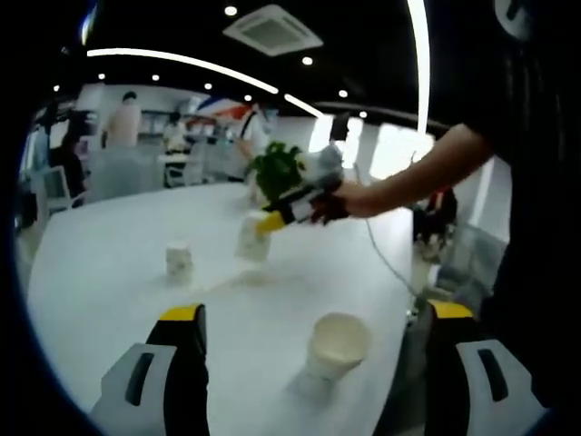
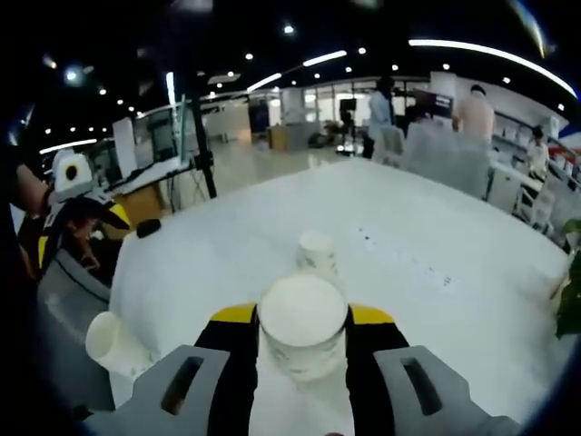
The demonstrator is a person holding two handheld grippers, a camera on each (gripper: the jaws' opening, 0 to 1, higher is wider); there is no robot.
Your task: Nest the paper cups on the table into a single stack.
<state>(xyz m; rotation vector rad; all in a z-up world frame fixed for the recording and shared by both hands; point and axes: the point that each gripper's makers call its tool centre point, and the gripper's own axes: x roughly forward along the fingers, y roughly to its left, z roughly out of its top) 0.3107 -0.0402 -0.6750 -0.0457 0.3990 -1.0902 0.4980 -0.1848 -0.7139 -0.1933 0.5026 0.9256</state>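
Observation:
My left gripper is open, jaws spread wide near the table's edge. An upright white paper cup stands just ahead, between them and nearer the right jaw. A small patterned cup stands farther out on the white table. My right gripper reaches in from the right, shut on another paper cup held low over the table. In the right gripper view, the right gripper clamps that cup, mouth towards the camera. The patterned cup stands just beyond it, and the third cup is at the left by the left gripper.
A green potted plant stands behind the held cup. A thin cable trails over the table's right side. Chairs and people are far back. A tripod and a desk stand beyond the table edge.

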